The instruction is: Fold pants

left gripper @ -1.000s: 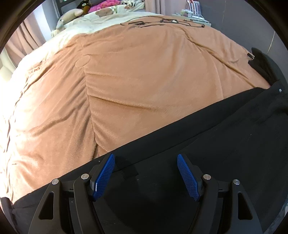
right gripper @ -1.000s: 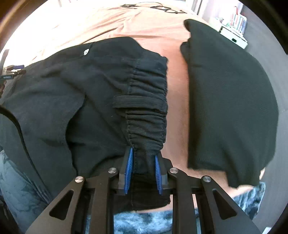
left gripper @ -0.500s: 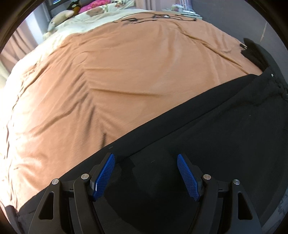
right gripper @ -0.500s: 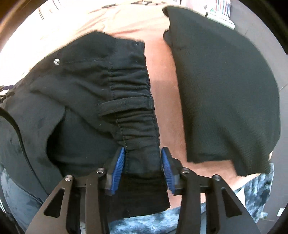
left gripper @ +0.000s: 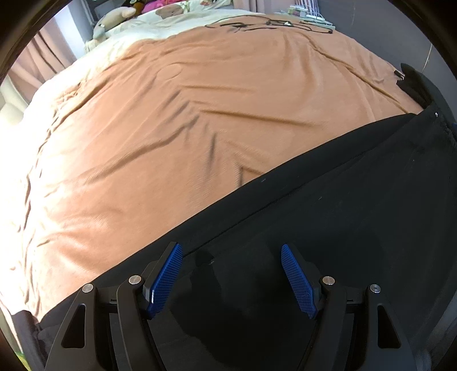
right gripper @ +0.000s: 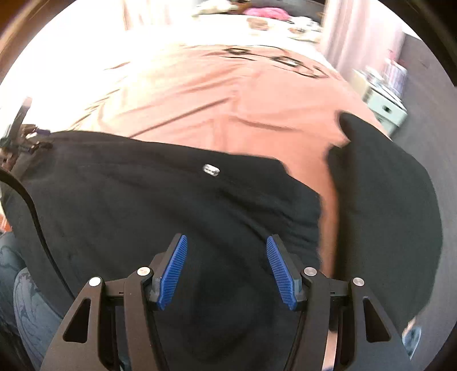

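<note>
Black pants (left gripper: pixel 328 217) lie flat across the near side of an orange blanket (left gripper: pixel 200 120), their leg running up to the right. My left gripper (left gripper: pixel 231 274) hangs open just above the leg's upper seam, with nothing between its blue pads. In the right wrist view the waist end of the pants (right gripper: pixel 171 205) carries a small silver stud (right gripper: pixel 210 170). My right gripper (right gripper: pixel 227 269) is over this cloth, its jaws opening, and the pads stand clear of the fabric.
A second dark folded garment (right gripper: pixel 385 205) lies on the blanket right of the waistband. Cables (left gripper: pixel 265 24) cross the blanket's far end. Pillows and plush toys (left gripper: pixel 114 20) sit at the bed's head. A pale green box (right gripper: pixel 385 107) stands beside the bed.
My right gripper let go of the gathered waistband, spread its jaws and swung left over the pants. My left gripper stayed open and slid along the leg's seam.
</note>
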Action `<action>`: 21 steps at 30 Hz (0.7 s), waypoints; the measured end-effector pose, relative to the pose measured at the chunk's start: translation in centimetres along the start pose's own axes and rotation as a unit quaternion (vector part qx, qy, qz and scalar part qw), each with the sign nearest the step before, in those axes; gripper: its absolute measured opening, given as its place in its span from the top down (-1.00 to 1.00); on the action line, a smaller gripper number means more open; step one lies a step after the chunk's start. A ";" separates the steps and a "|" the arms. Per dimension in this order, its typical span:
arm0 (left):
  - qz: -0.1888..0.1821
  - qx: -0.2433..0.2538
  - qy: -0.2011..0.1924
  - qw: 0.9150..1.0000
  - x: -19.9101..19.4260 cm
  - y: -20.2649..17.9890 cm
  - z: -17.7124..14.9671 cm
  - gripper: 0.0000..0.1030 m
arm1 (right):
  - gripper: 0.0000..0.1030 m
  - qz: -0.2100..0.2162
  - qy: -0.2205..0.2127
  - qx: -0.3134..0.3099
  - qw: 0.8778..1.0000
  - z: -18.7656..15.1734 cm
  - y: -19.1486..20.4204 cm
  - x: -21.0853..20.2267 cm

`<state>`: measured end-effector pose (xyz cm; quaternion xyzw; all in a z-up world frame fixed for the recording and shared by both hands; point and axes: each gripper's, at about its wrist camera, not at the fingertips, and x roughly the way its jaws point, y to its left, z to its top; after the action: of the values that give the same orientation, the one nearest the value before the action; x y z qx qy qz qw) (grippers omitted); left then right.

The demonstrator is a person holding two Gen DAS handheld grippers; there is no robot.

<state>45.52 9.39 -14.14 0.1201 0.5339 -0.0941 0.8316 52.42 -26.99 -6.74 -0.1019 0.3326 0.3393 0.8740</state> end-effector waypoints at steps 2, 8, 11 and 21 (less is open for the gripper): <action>0.001 -0.001 0.004 1.000 0.0 0.6 -0.3 -0.44 | -0.10 0.019 -0.002 -0.012 1.000 1.2 0.7 0.9; -0.003 0.010 0.023 1.000 0.6 2.2 -1.2 -0.44 | -0.10 0.076 -0.007 -0.048 0.996 5.1 2.9 4.7; -0.009 0.015 0.032 0.999 1.0 2.9 -1.3 -0.44 | -0.10 0.087 -0.003 -0.070 0.994 6.3 4.3 5.9; -0.060 0.036 0.061 0.996 2.7 3.8 -1.7 -0.42 | -0.10 0.133 0.006 -0.114 0.984 10.9 6.9 10.3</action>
<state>46.27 13.44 -16.91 0.1227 0.5864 -0.1555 0.7854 59.06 -12.02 -4.83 -0.1580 0.3076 0.4880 0.8015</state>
